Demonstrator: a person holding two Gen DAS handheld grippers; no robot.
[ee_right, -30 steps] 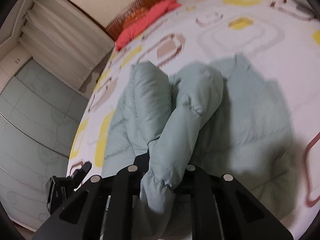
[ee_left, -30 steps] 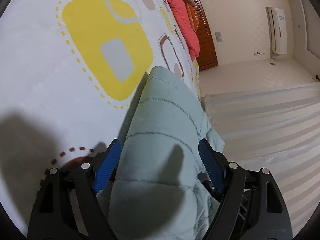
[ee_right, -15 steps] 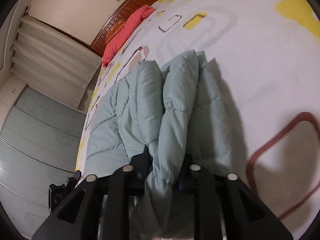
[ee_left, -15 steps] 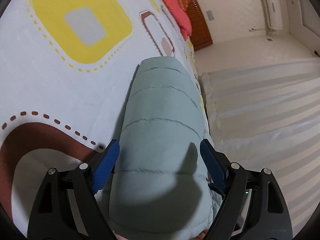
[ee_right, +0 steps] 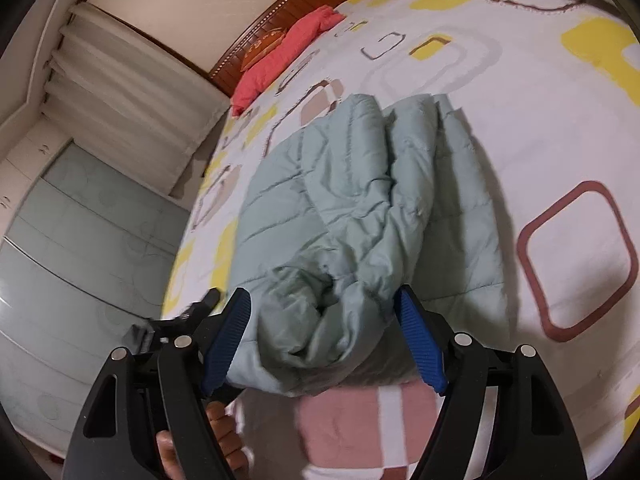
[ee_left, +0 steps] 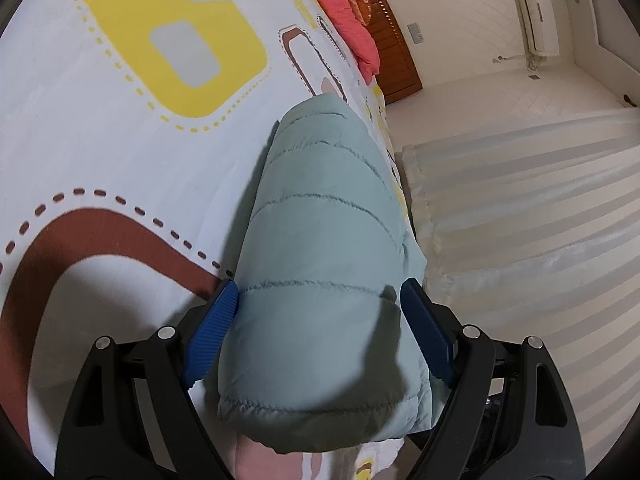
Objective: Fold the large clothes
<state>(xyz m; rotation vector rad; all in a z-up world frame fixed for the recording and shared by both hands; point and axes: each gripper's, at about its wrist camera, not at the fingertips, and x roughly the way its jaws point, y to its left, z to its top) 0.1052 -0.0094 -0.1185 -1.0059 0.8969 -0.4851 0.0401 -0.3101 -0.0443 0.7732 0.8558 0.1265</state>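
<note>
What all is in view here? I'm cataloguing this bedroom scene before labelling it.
Puffer jacket: one, pale green, quilted, bunched on the bed near its edge.
Bedsheet: one, white with yellow and brown rounded squares, covering the bed.
Pillow: one, coral red, at the head of the bed.
Headboard: one, brown wood, behind the pillow.
Curtain: one, cream, beside the bed.
Air conditioner: one, white, on the wall.
Wardrobe doors: pale green glass, past the bed's edge.
Left gripper: black with blue pads, open, jacket between the pads.
Right gripper: same colours, jaws just opened, jacket loose between them.
Hand: one, low behind the right gripper.
</note>
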